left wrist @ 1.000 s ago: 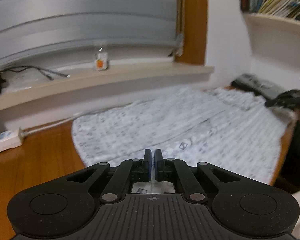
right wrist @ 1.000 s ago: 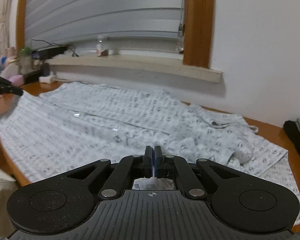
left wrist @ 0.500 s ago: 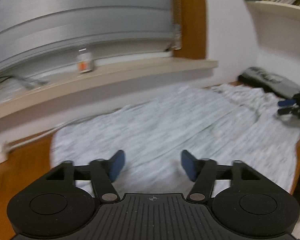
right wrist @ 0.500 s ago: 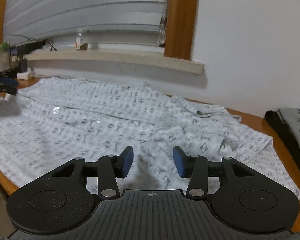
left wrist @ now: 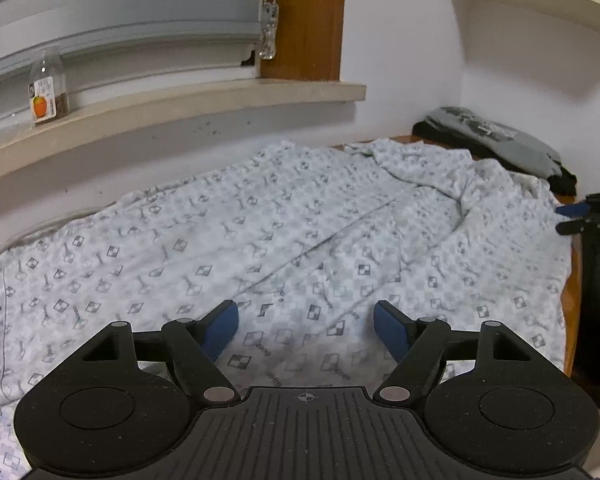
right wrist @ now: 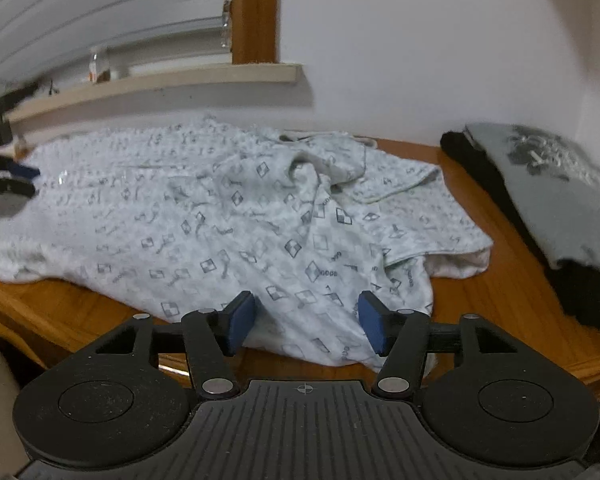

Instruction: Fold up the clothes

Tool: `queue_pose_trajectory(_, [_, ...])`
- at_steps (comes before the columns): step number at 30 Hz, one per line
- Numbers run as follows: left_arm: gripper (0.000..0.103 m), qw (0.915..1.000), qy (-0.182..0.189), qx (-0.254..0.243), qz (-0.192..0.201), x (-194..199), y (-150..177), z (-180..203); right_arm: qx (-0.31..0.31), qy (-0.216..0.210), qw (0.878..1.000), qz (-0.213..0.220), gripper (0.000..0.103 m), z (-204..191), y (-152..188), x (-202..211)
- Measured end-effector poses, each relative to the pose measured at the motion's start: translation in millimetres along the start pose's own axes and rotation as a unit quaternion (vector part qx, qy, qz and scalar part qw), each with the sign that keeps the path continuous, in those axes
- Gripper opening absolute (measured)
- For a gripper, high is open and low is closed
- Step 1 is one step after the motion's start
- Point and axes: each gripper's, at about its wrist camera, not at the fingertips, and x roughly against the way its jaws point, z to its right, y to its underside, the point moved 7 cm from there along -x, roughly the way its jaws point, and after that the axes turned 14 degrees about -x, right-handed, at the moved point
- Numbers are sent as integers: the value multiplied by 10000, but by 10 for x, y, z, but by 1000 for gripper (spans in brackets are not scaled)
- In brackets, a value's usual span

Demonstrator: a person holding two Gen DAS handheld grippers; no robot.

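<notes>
Left wrist view: left gripper [left wrist: 306,326] released, jaws wide, low over patterned garment [left wrist: 284,236] spread on wooden table [left wrist: 574,280], long axis running from it toward right gripper [left wrist: 580,218] | right wrist view: right gripper [right wrist: 306,322] released at rumpled near hem [right wrist: 324,344]; pale check print, creased; right nearer that end.

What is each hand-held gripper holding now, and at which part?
Nothing. The left hand-held gripper and right hand-held gripper are both open above the patterned shirt.
</notes>
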Motion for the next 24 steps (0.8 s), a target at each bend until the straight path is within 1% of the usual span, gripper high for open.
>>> queue_pose_trajectory(1, [77,10000,23,-10,-48,-12,11,-11,7,-18,10000,-26,33,6,-9,0])
queue_pose_trajectory(2, [77,10000,27,-40,-79,-13,26,-24,22,-37,10000,-50,7,6,-23,1])
queue_pose_trajectory(3, [77,9999,20,-87,-100,-6,41,-36,38,-56,9999,-74,4,5,-37,2])
queue_pose_trajectory(5, [77,9998,16,-181,-128,21,69,-52,116,-7,9999,72,3,-14,-119,102])
queue_pose_trajectory(8, [77,9999,90,-101,-86,48,97,-87,203,-38,9983,538,2,-78,-386,486])
queue_pose_trajectory(9, [78,9999,106,-80,-78,51,99,-91,224,-46,9979,604,2,-100,-445,573])
queue_pose_trajectory(10, [78,9999,118,-69,-74,53,99,-92,315,-5,9981,523,2,-118,-446,575])
queue_pose_trajectory(11, [78,9999,129,-58,-69,55,99,-92,493,118,9982,318,2,-128,-393,493])
queue_pose_trajectory(13, [78,9999,129,-87,-76,55,98,-84,674,232,9967,-385,3,-89,-195,237])
queue_pose_trajectory(14, [78,9998,126,-93,-77,54,98,-84,646,317,9965,-431,7,-46,-170,178])
queue_pose_trajectory(15, [78,9999,122,-91,-70,56,97,-85,602,418,9965,-404,10,0,-163,135])
queue_pose_trajectory(16, [78,9999,119,-77,-52,62,96,-88,440,379,9980,-259,18,22,-223,145])
queue_pose_trajectory(17, [78,9999,118,-59,-31,68,95,-92,250,307,9992,-88,29,39,-298,168])
queue_pose_trajectory(18, [78,9999,116,-41,-10,74,94,-96,144,234,9996,73,35,26,-372,180])
queue_pose_trajectory(19, [78,9999,115,-23,4,79,94,-102,99,153,9996,212,46,-13,-448,164])
queue_pose_trajectory(20, [78,9999,114,-6,16,85,93,-109,107,42,9996,256,51,-60,-499,109])
queue_pose_trajectory(21, [78,9999,104,4,16,86,93,-119,170,-100,9995,242,52,-126,-546,18])
queue_pose_trajectory(22, [78,10000,91,12,11,84,94,-129,241,-154,9994,216,54,-180,-588,-98])
queue_pose_trajectory(24, [78,10000,90,32,6,83,97,-135,399,-191,9990,91,60,-276,-655,-361])
